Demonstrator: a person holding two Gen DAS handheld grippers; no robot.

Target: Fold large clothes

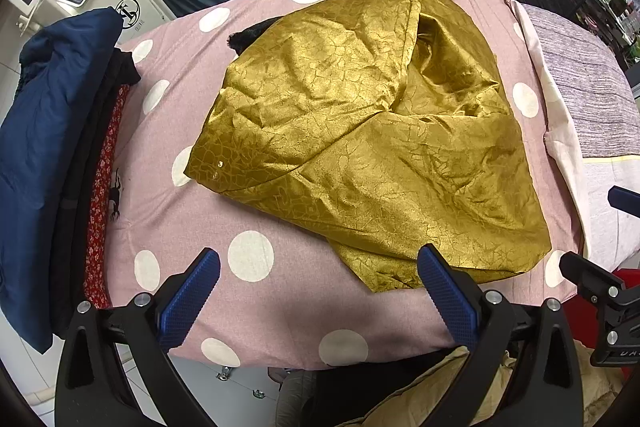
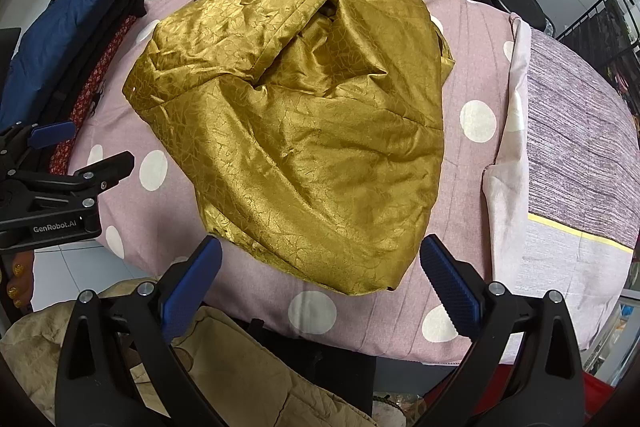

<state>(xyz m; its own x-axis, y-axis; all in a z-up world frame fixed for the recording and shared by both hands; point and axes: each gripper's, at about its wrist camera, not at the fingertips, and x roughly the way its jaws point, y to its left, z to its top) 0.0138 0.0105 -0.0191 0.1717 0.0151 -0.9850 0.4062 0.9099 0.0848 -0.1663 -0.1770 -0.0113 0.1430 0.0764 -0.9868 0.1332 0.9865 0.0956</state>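
The gold garment (image 1: 360, 131) lies crumpled in the middle of the polka-dot bed (image 1: 248, 307), flaps thrown loosely over one another, nothing squared. Folding looks barely begun: it needs spreading flat first. Folded clothes (image 1: 52, 155) are stacked at the left. Left tool (image 1: 318, 287) and right tool (image 2: 320, 279) hover near, both spread and empty.
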